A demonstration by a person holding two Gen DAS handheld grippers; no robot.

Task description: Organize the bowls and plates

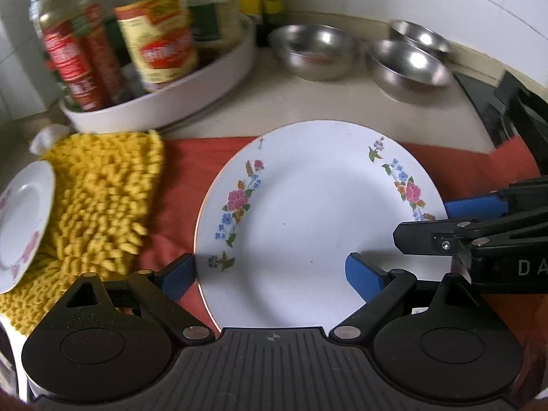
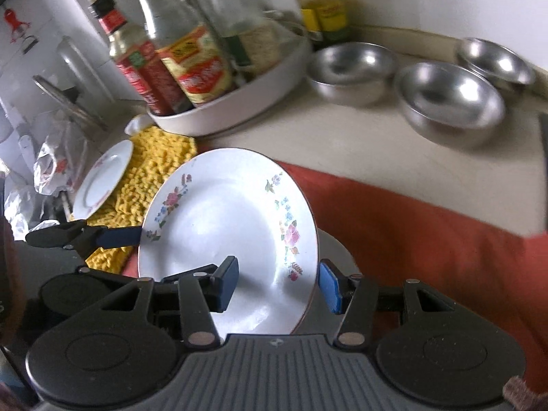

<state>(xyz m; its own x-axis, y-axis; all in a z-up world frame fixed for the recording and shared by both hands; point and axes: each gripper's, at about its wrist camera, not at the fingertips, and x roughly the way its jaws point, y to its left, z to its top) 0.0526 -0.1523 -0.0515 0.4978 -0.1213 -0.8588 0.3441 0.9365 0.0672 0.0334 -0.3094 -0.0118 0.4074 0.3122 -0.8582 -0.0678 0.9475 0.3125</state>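
Right wrist view: right gripper point(image 2: 278, 286) clamps the floral plate point(image 2: 226, 226) rim, left gripper point(image 1: 270, 275) wide; next, stacking with small plate point(image 2: 102, 178) upper left

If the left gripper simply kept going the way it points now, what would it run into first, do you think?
Most likely the large floral plate. The left gripper points down at it with its fingers straddling the plate's near left rim. How far above the plate it hangs is unclear, so contact may be with the rim or with the face.

Beige counter point(image 2: 342, 137) — on it: red cloth point(image 2: 428, 226), white tray point(image 2: 239, 102), three steel bowls point(image 2: 448, 102).
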